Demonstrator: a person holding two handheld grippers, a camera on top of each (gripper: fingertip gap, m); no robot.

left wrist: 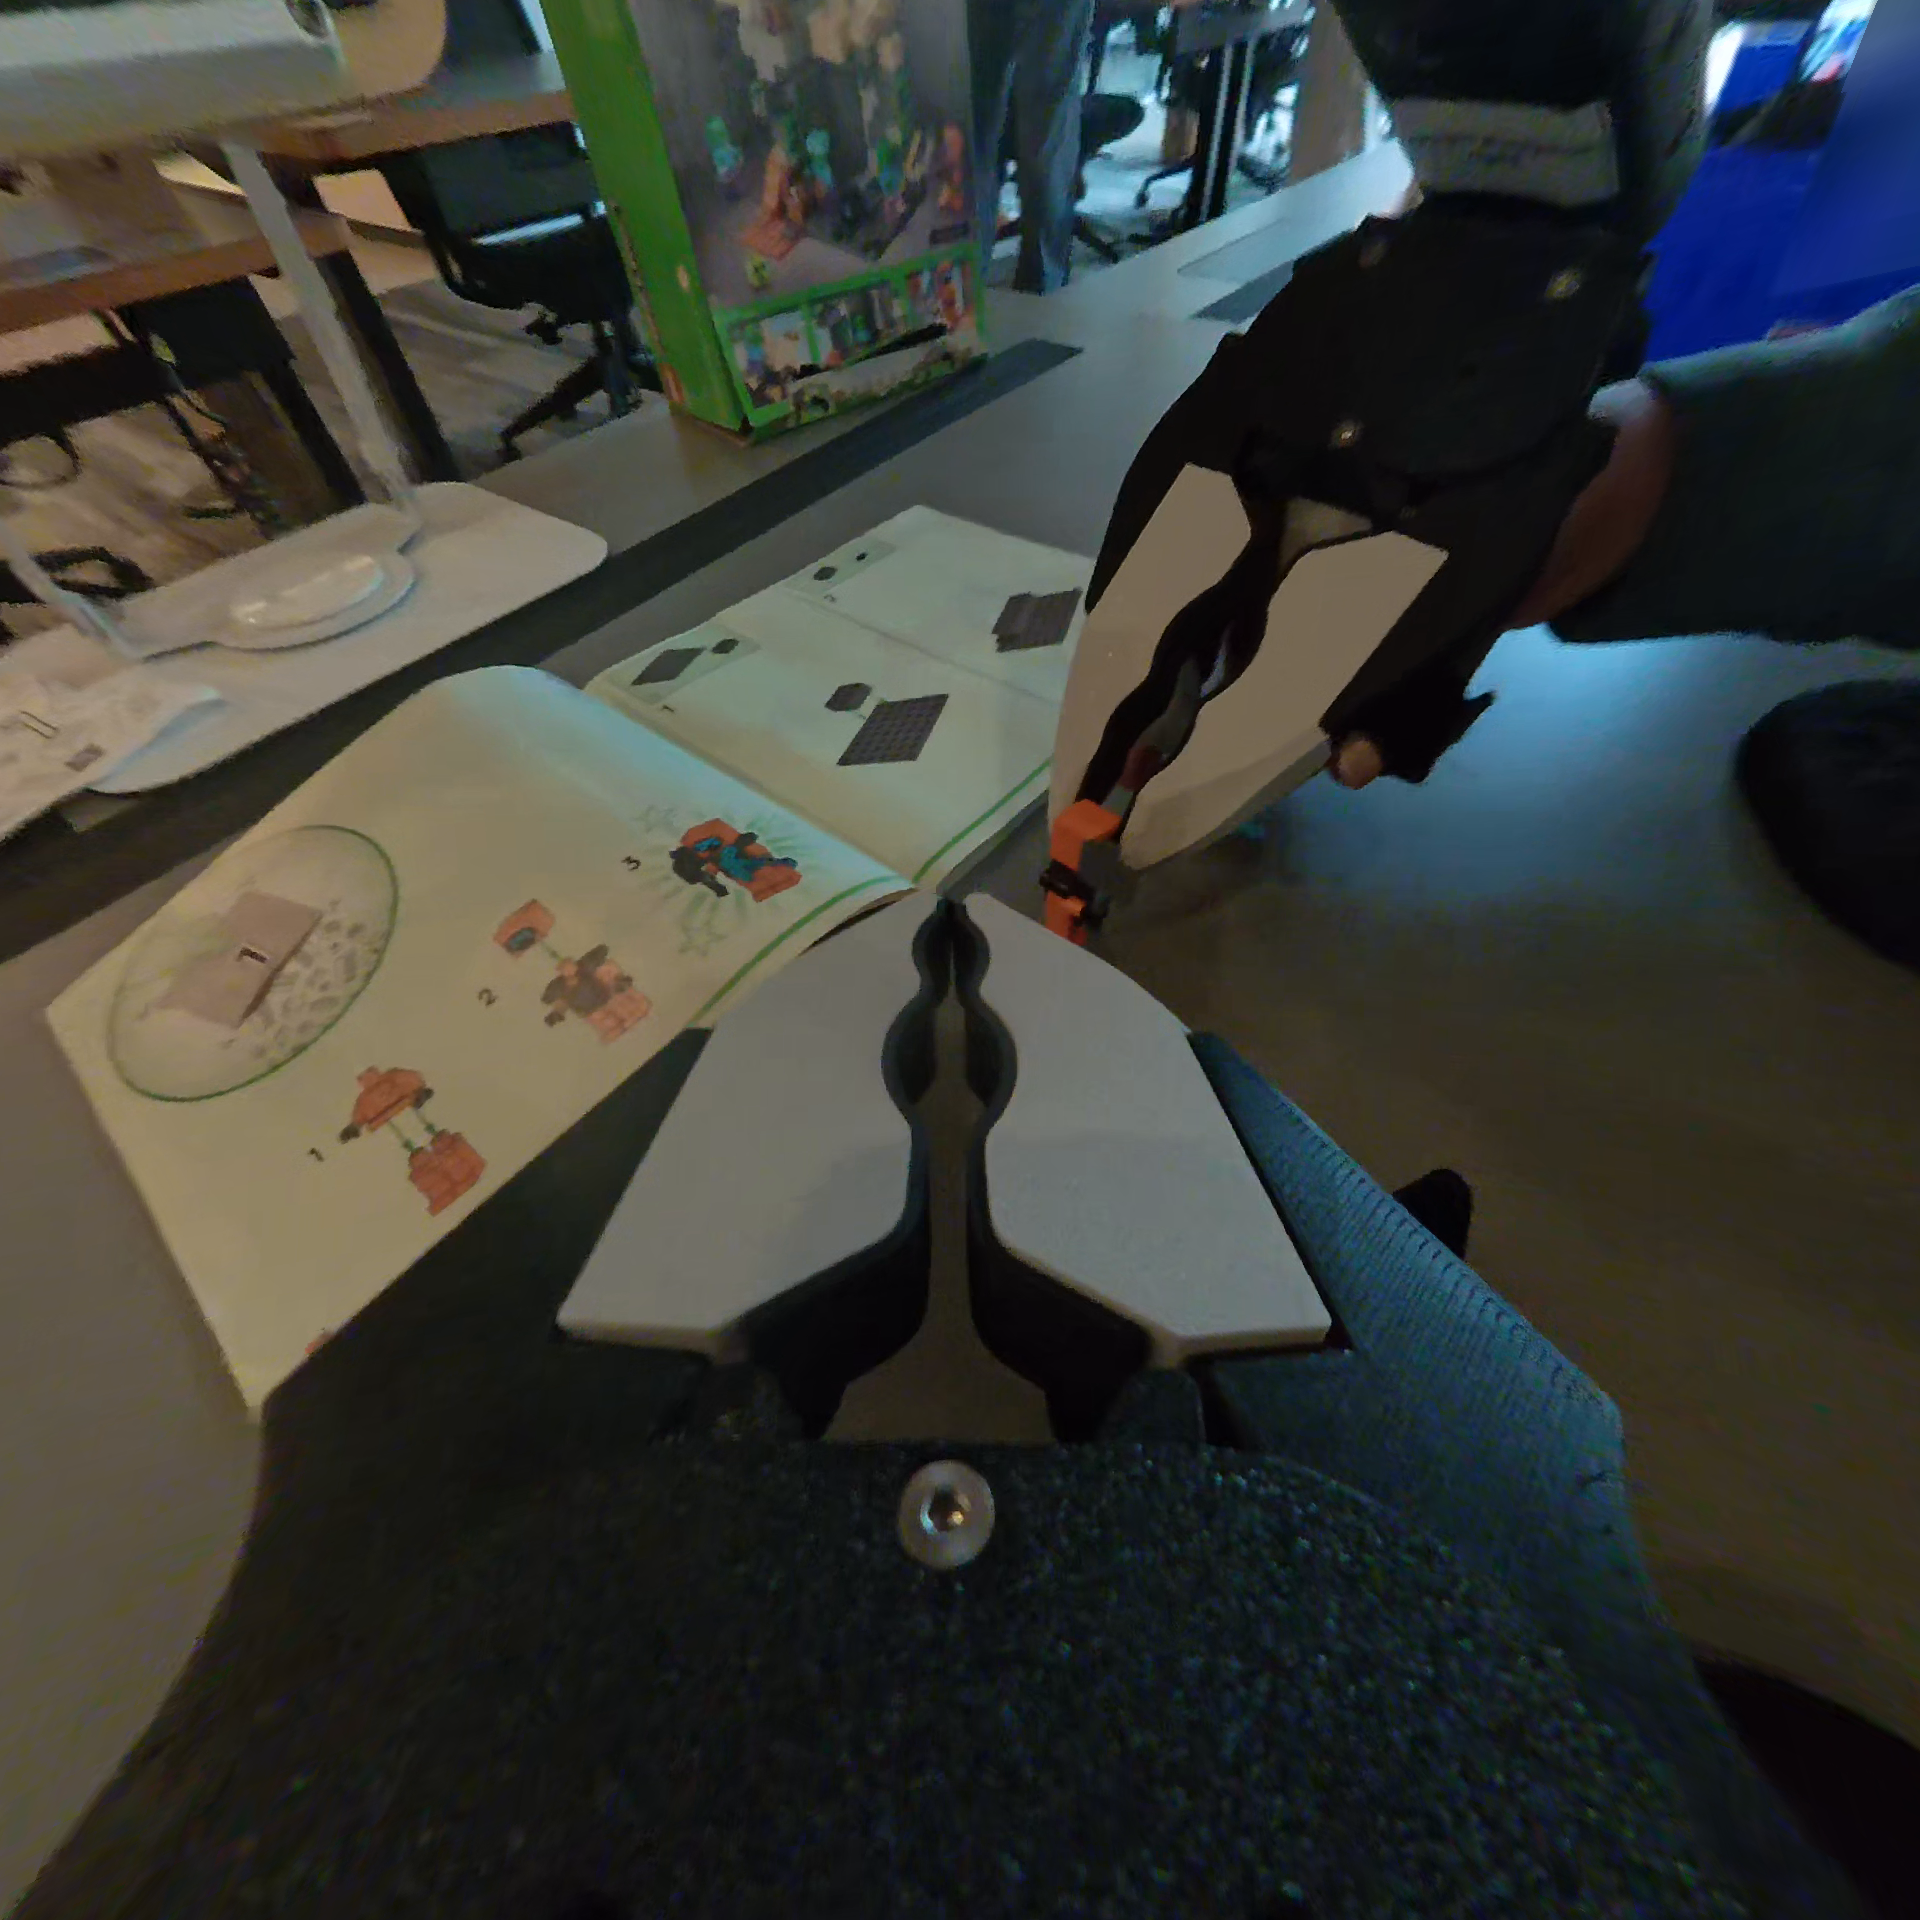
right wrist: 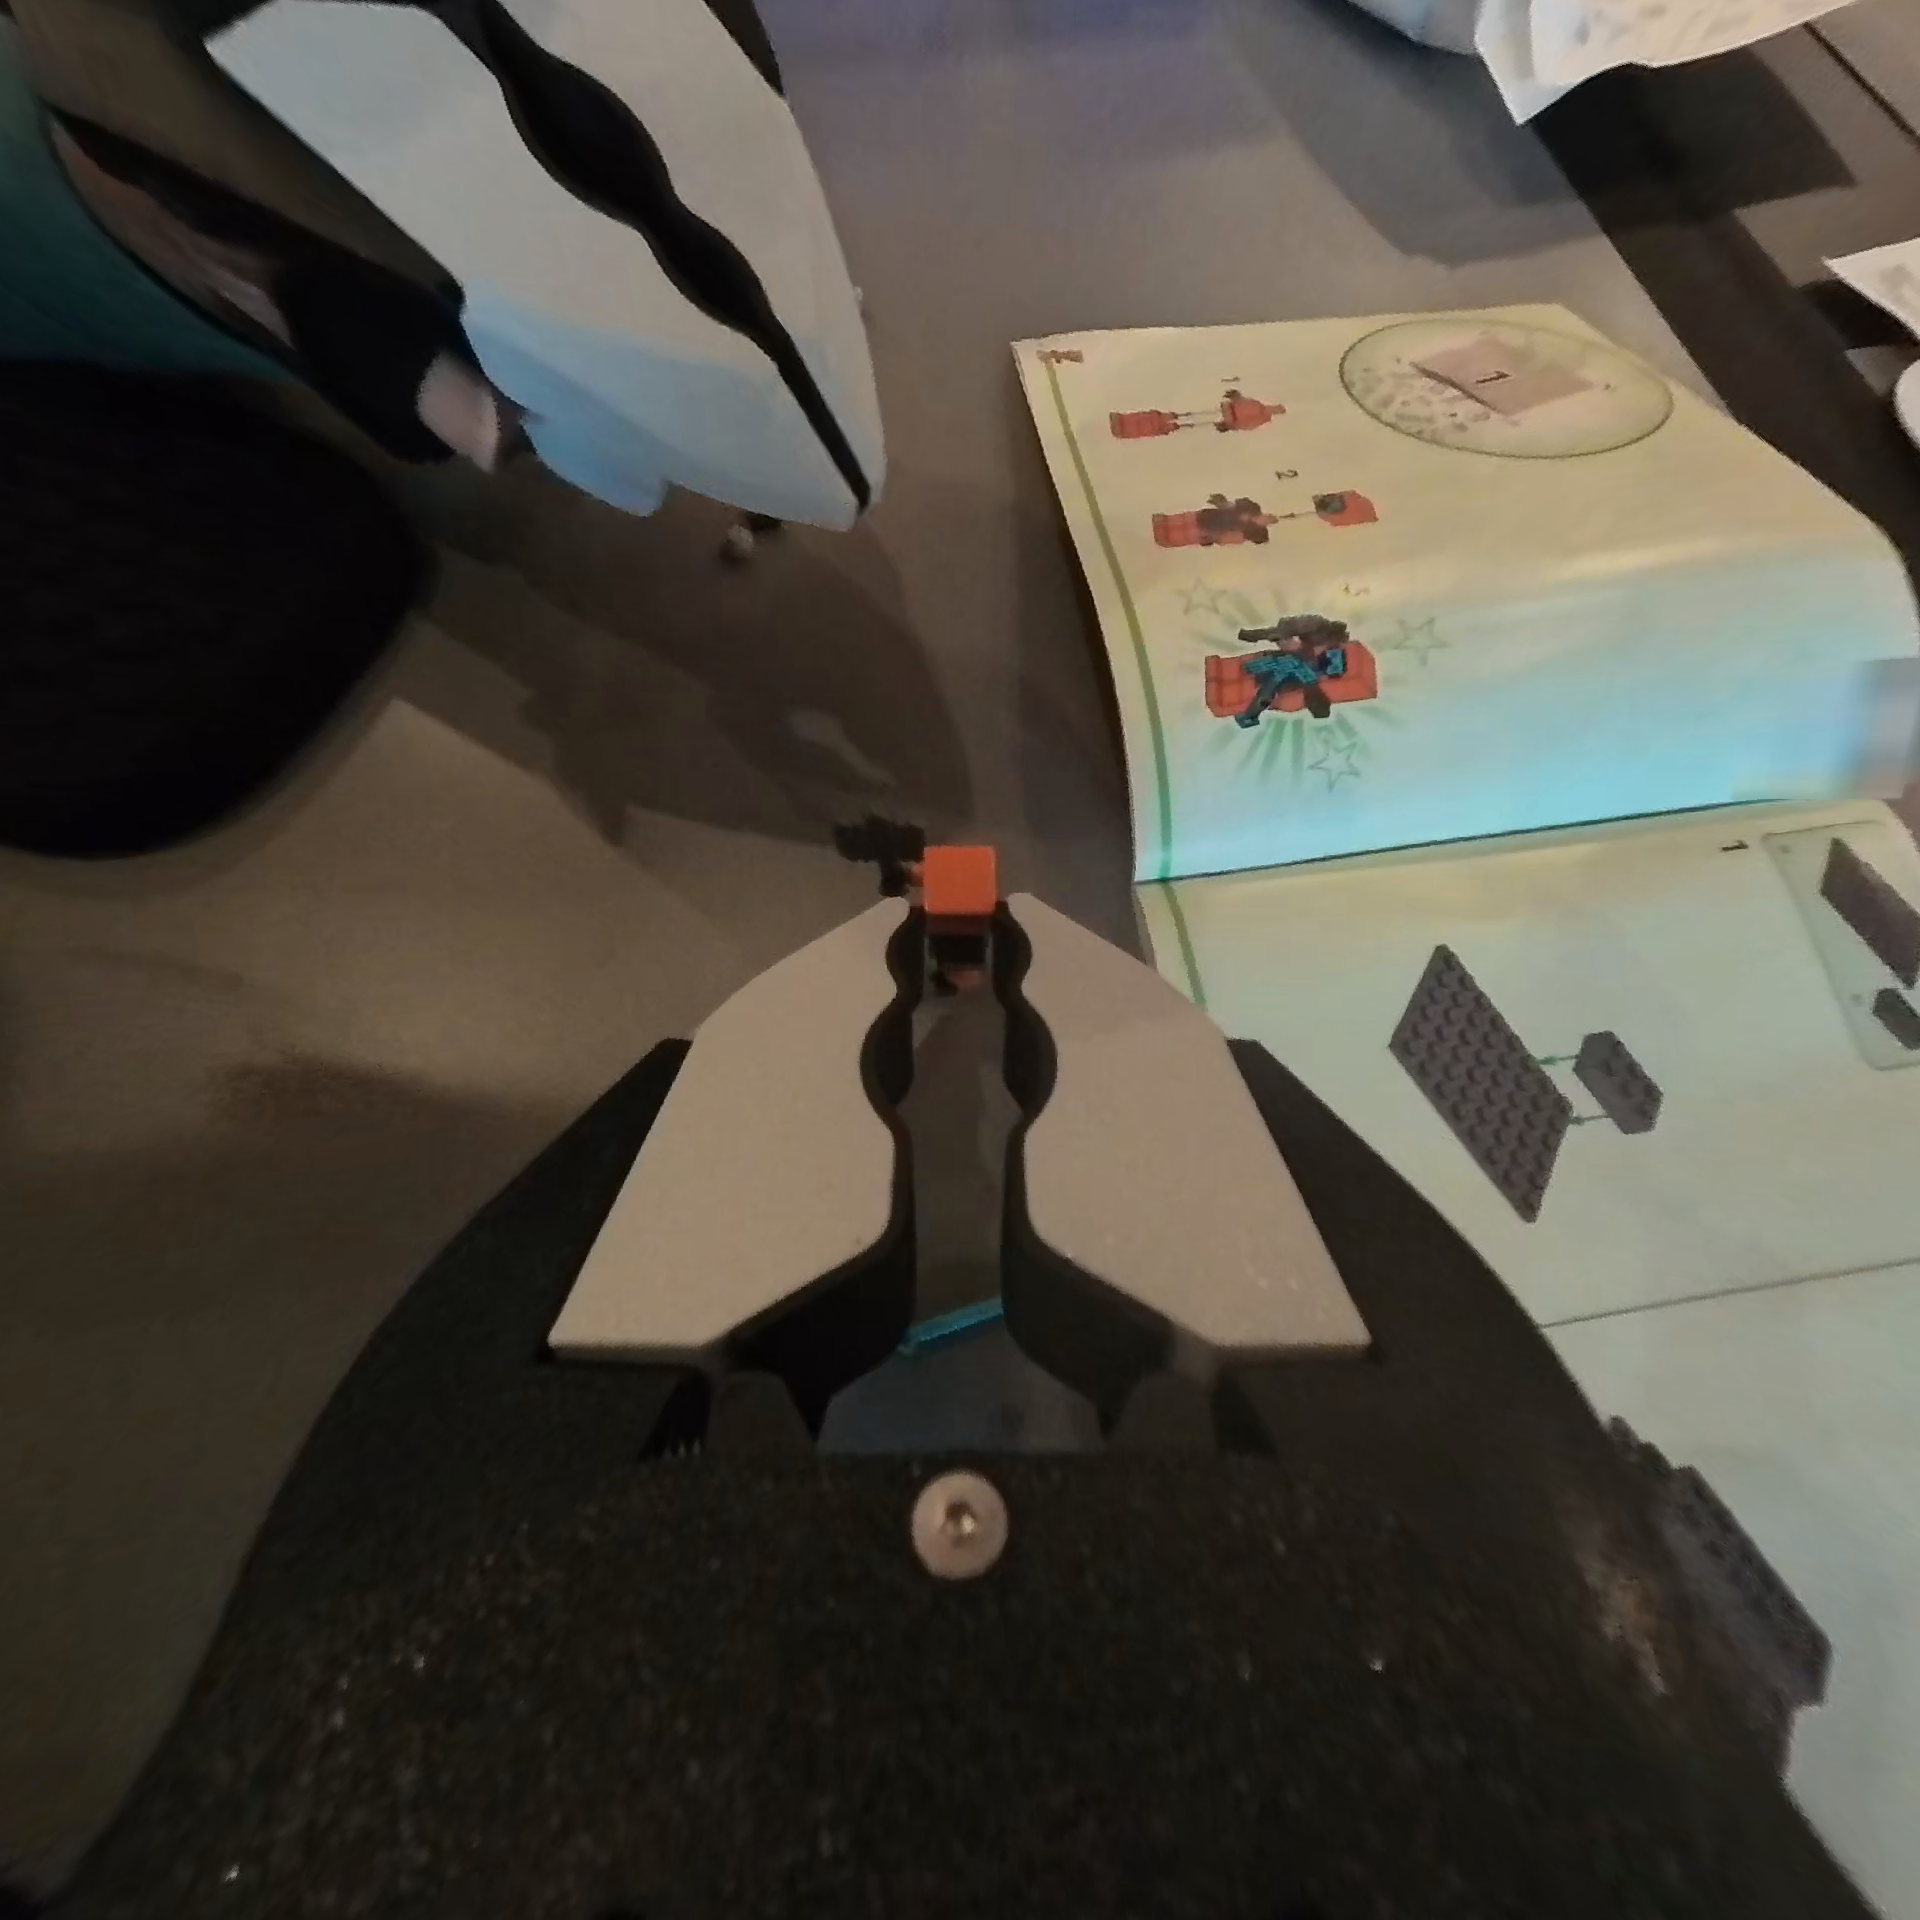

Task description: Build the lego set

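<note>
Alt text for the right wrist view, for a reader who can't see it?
The right gripper is shut on a small orange figure with a black piece on its side, above a grey table. An open booklet lies to its right. The left gripper, shut and empty, hangs at upper left.

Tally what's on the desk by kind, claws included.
Claws: 2, the left claw shut and empty, the right claw shut on the orange lego figure
Lego figures: 1
Instruction booklets: 1, open
Lego boxes: 1, green, standing
Total: 5
</note>
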